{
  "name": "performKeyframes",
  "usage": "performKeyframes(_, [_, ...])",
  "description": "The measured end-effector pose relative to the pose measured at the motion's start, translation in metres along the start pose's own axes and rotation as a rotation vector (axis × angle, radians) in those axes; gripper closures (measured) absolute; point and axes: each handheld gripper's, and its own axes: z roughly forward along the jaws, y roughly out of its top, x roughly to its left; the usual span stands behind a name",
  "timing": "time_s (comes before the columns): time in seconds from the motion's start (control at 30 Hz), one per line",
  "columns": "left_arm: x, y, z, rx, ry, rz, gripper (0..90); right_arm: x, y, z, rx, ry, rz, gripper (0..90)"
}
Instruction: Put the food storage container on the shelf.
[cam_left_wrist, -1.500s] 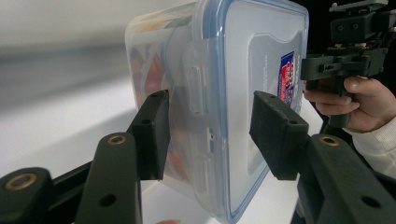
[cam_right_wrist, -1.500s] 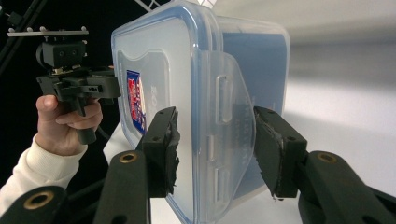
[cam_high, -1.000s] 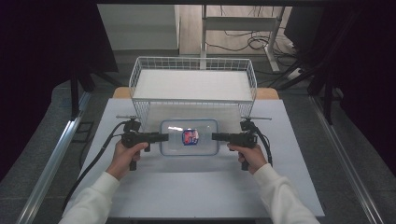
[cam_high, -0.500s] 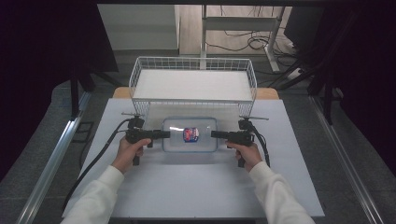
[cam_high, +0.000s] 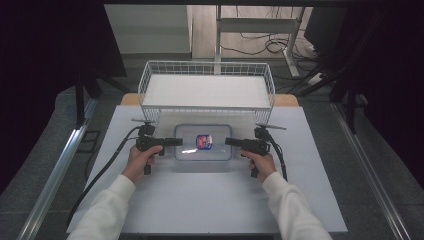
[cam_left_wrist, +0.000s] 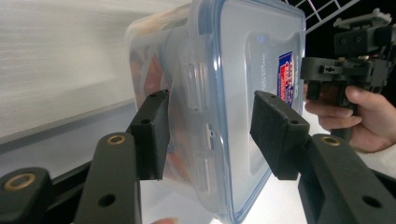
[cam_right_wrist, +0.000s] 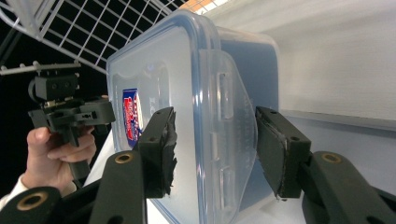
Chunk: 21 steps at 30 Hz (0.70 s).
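A clear plastic box (cam_high: 203, 142) with a blue-edged lid and a red and blue sticker (cam_high: 203, 141) sits on the white table (cam_high: 200, 200), nearer the far edge than the near edge, just in front of the white wire basket (cam_high: 207, 90) at the far edge. The left gripper (cam_left_wrist: 210, 135) is open, with its two jaws on either side of the latch flap on the box's left end. The right gripper (cam_right_wrist: 215, 149) is open too, with its jaws around the flap on the right end.
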Motion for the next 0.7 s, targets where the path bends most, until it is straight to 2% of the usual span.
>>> performKeyframes(0.1, [0.003, 0.002, 0.001, 0.003, -0.005, -0.021, 48.5, -0.001, 0.001, 0.001, -0.004, -0.006, 0.006, 49.6])
performKeyframes(0.13, [0.005, 0.002, 0.001, 0.004, -0.009, -0.033, 48.6, -0.001, 0.002, 0.002, -0.001, -0.012, 0.027, 49.5])
performKeyframes(0.17, [0.006, 0.004, 0.002, 0.005, -0.015, -0.052, 48.6, -0.002, 0.002, 0.003, -0.01, -0.015, 0.027, 49.5])
performKeyframes(0.23, [0.007, 0.004, 0.002, 0.004, -0.015, -0.052, 48.5, -0.002, 0.002, 0.003, -0.013, -0.015, 0.032, 49.5])
performKeyframes(0.33, [0.01, 0.005, 0.003, 0.0, -0.016, -0.057, 48.3, -0.003, 0.002, 0.005, -0.026, -0.021, 0.065, 49.1])
performKeyframes(0.37, [0.01, 0.005, 0.004, -0.007, -0.019, -0.074, 48.2, -0.003, 0.002, 0.005, -0.029, -0.024, 0.068, 49.0])
performKeyframes(0.47, [0.01, 0.005, 0.006, -0.009, -0.014, -0.08, 47.6, -0.003, 0.002, 0.007, -0.039, -0.032, 0.069, 48.7])
performKeyframes(0.53, [0.012, 0.006, 0.007, -0.01, -0.012, -0.062, 46.9, -0.004, 0.003, 0.007, -0.043, -0.037, 0.082, 48.6])
performKeyframes(0.7, [0.012, 0.005, 0.008, -0.02, 0.001, -0.06, 45.5, -0.004, 0.003, 0.009, -0.054, -0.046, 0.103, 48.4])
